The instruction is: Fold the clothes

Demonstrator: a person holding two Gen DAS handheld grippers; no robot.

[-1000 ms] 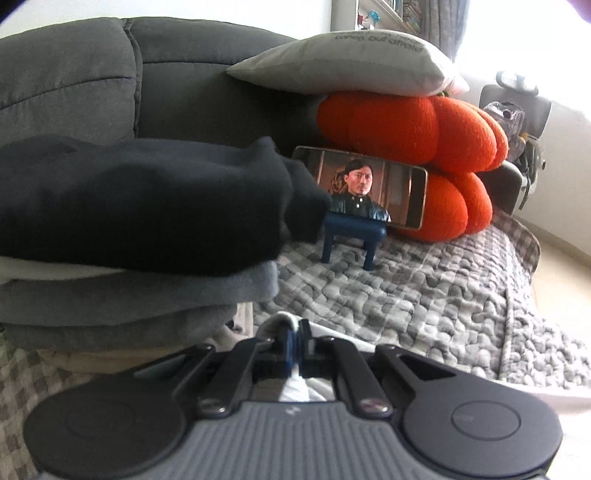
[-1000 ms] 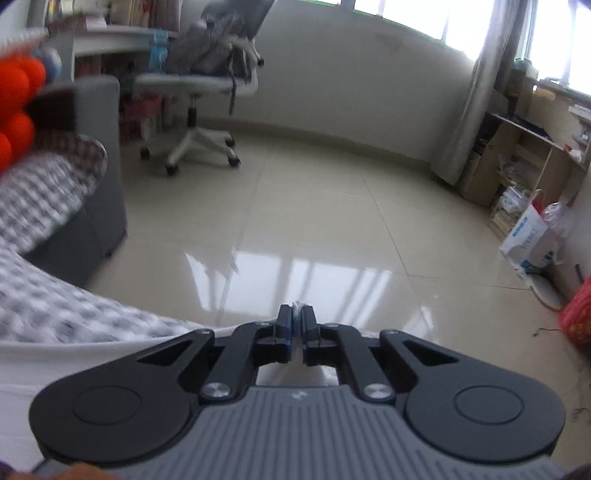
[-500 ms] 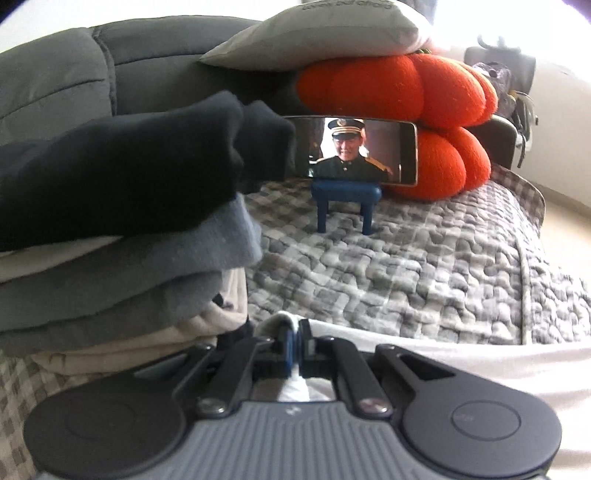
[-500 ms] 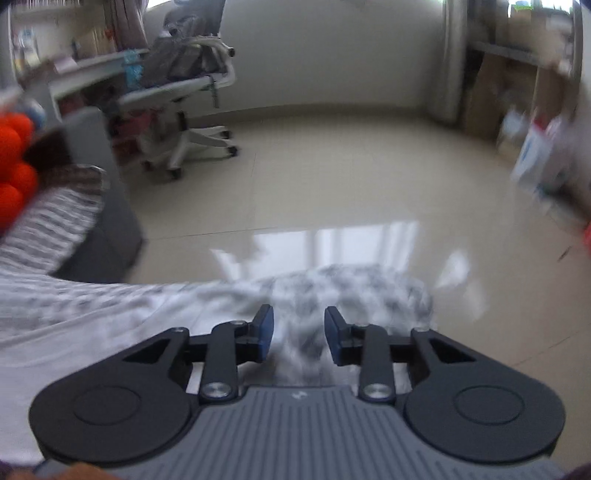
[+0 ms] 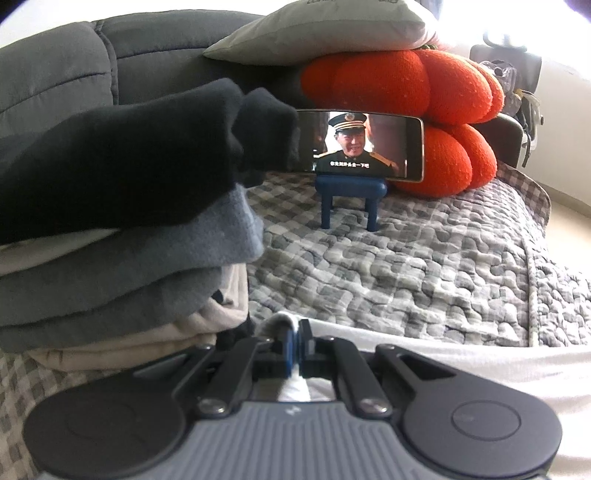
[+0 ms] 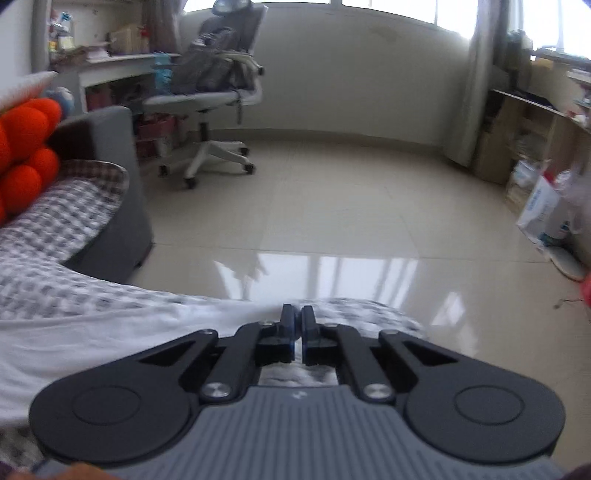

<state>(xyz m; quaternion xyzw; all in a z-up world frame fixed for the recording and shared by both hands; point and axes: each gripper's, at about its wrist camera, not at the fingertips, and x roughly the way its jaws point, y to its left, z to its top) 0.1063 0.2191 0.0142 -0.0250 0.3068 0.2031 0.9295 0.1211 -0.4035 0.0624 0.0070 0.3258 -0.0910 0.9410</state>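
Folding step: left gripper (image 5: 295, 341) pinching white garment (image 5: 461, 363); right gripper (image 6: 297, 325) clenched, apparently empty, needing a fresh hold.

A phone (image 5: 360, 146) playing a video stands on a small blue stand (image 5: 351, 199) on the checked blanket (image 5: 424, 266), with orange cushions (image 5: 417, 110) just behind the phone, a grey pillow (image 5: 321, 33) on top of them, and an office chair (image 6: 218, 96) far off.
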